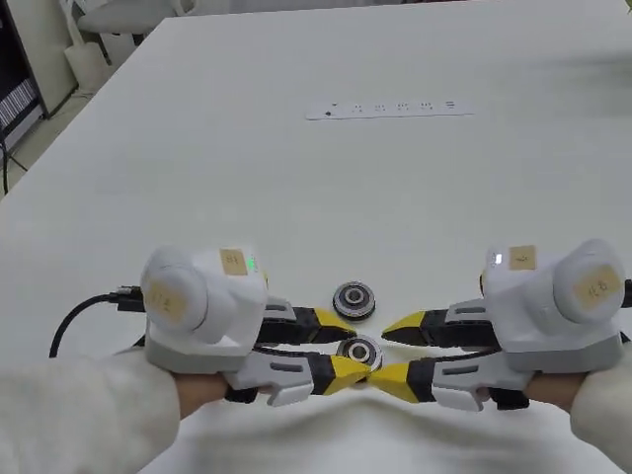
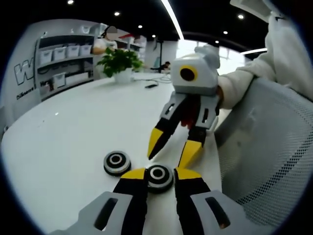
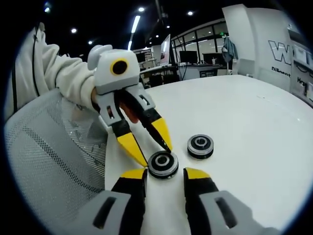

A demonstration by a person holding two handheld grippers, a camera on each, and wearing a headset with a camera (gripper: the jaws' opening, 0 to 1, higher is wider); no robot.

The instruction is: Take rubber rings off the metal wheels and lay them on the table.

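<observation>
Two metal wheels with black rubber rings lie on the white table [image 1: 296,178]. The near wheel [image 1: 359,351] [image 2: 160,177] [image 3: 163,164] sits between the yellow tips of both grippers. My left gripper [image 1: 354,344] [image 2: 160,174] reaches in from the left and is open, one jaw on each side of that wheel. Opposite it, my right gripper [image 1: 380,354] [image 3: 164,172] is open around the same wheel. Each shows in the other's view: the right gripper [image 2: 166,161] and the left gripper [image 3: 156,155]. The second wheel [image 1: 354,299] [image 2: 117,162] [image 3: 200,146] lies free just beyond.
A printed label strip [image 1: 390,109] lies farther back on the table. A black cable [image 1: 79,316] runs off behind the left gripper. A grey mesh chair back [image 2: 274,156] [image 3: 54,161] is close to the table's near edge. A potted plant [image 2: 120,61] stands far off.
</observation>
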